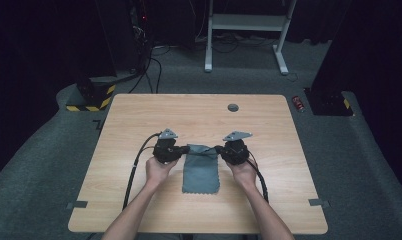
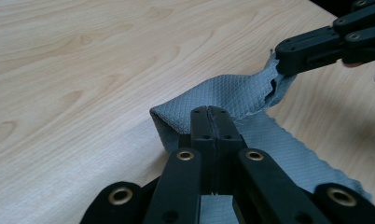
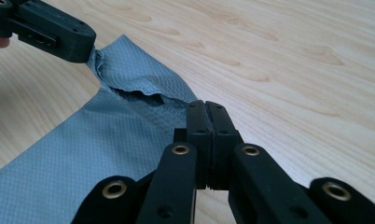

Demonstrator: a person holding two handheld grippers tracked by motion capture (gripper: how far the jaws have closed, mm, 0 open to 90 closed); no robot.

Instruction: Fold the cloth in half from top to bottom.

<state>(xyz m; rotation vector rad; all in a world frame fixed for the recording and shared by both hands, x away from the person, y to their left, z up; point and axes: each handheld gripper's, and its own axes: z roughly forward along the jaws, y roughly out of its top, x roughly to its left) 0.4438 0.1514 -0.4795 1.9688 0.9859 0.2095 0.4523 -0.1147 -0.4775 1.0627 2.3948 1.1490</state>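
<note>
This looks like a lab or test room set up for recording, not a home. A plain wooden table with a round cable hole stands alone on grey carpet, ringed by dark curtains. At the far left sits a dark stand base marked with yellow-and-black hazard tape — cables trail from it across the floor. Behind the table stands a white metal frame. Small strips of tape mark the carpet at the table's near corners — placement marks.
</note>
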